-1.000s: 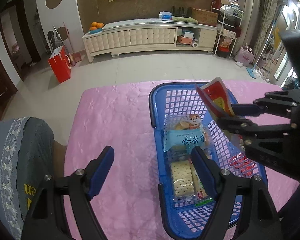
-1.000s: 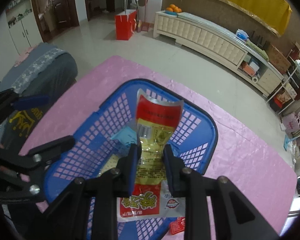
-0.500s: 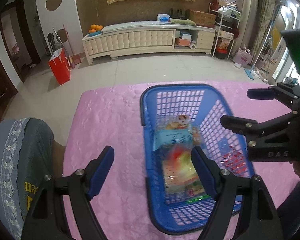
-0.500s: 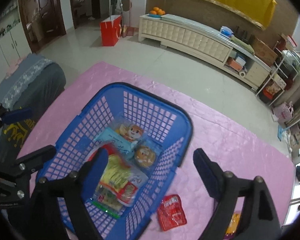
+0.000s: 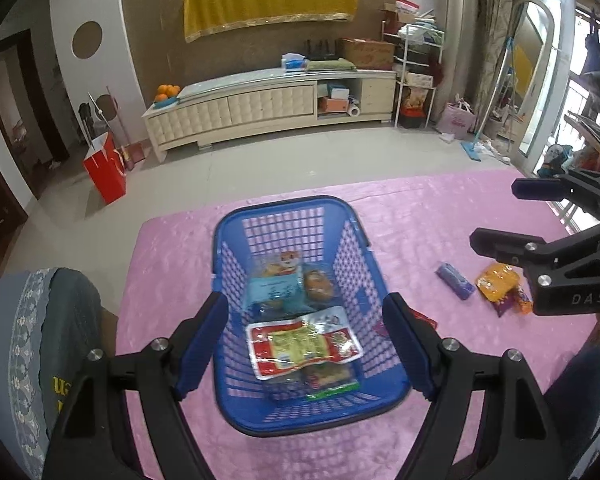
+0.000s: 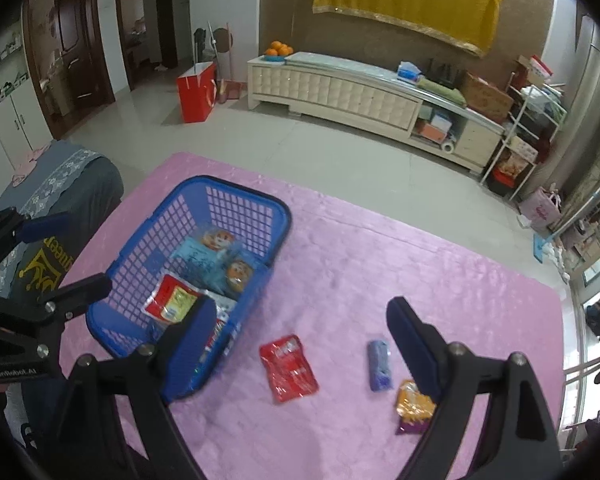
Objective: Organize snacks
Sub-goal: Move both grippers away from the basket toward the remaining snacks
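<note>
Three snacks lie loose on the pink surface (image 6: 340, 248), to the right of the blue basket (image 6: 236, 196): a flat red sachet (image 6: 288, 368) nearest the basket, a small blue-purple wrapped roll (image 6: 379, 365) just beyond it, and an orange-and-purple packet (image 6: 412, 406) partly hidden behind one jaw of the right gripper (image 6: 300, 344).

I judge all three light and soft, with film wrappers likely slippery under a pad. The sachet lies flat, so I would take it by an edge or a corner seam, not across the face (a flat pouch offers little to pinch from above). The roll should accept a grip across its short width. The crumpled packet offers raised folds to catch.

Inside the basket, a red-and-yellow pouch (image 5: 304, 346) rests on top of other packets, with a light blue cake pack (image 5: 274, 290) toward the far end.

The right gripper hangs over the loose snacks with jaws spread wide, holding nothing. The left gripper (image 5: 306, 342) is positioned over the basket, jaws likewise wide apart and empty; I cannot tell whether they touch its walls.
</note>
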Tool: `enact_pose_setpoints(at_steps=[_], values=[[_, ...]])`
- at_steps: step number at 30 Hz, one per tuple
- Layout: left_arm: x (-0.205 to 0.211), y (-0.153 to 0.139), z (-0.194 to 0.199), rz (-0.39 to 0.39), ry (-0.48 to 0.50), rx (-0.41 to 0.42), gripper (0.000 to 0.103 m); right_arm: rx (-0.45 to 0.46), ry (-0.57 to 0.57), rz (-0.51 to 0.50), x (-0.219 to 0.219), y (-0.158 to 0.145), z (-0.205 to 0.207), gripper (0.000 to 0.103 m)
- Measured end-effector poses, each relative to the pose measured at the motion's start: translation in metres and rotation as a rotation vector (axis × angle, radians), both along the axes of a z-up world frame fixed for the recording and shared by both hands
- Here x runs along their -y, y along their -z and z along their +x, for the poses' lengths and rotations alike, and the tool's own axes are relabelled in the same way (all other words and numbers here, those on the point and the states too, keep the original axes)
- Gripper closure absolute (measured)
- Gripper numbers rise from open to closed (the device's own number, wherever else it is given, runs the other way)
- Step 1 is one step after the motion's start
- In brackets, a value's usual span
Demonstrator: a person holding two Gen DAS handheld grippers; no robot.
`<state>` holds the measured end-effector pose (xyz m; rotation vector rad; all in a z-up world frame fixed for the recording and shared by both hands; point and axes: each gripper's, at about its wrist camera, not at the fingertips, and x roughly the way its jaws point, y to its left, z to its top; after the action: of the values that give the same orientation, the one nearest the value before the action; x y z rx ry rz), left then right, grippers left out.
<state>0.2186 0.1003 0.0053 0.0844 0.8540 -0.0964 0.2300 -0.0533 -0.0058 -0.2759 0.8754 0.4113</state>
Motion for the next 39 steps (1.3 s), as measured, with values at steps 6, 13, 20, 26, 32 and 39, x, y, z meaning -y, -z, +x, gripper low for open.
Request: enact_pose_setpoints(at_steps=[6, 13, 20, 26, 32, 39], values=[[0.016, 0.010, -0.012, -0.028, 0.002, -0.024, 0.025, -0.011, 0.009, -0.010, 0.026, 0.007, -0.010, 0.013], [0.034, 0.031, -0.033, -0.027, -0.038, -0.036, 0.025, -0.031, -0.036, -0.010, 0.044, 0.030, -0.026, 0.013], [0.044, 0.062, -0.063, -0.057, -0.130, -0.036, 0.025, -0.067, -0.125, 0.013, 0.053, 0.064, -0.038, 0.013], [0.056, 0.092, -0.090, -0.103, -0.246, -0.059, 0.025, -0.104, -0.225, -0.018, 0.049, 0.101, -0.044, 0.013], [0.066, 0.124, -0.104, -0.148, -0.305, -0.083, 0.025, -0.170, -0.254, 0.009, 0.051, 0.137, -0.037, 0.013], [0.064, 0.148, -0.106, -0.144, -0.388, -0.095, 0.025, -0.207, -0.313, -0.009, 0.037, 0.163, -0.027, 0.013]])
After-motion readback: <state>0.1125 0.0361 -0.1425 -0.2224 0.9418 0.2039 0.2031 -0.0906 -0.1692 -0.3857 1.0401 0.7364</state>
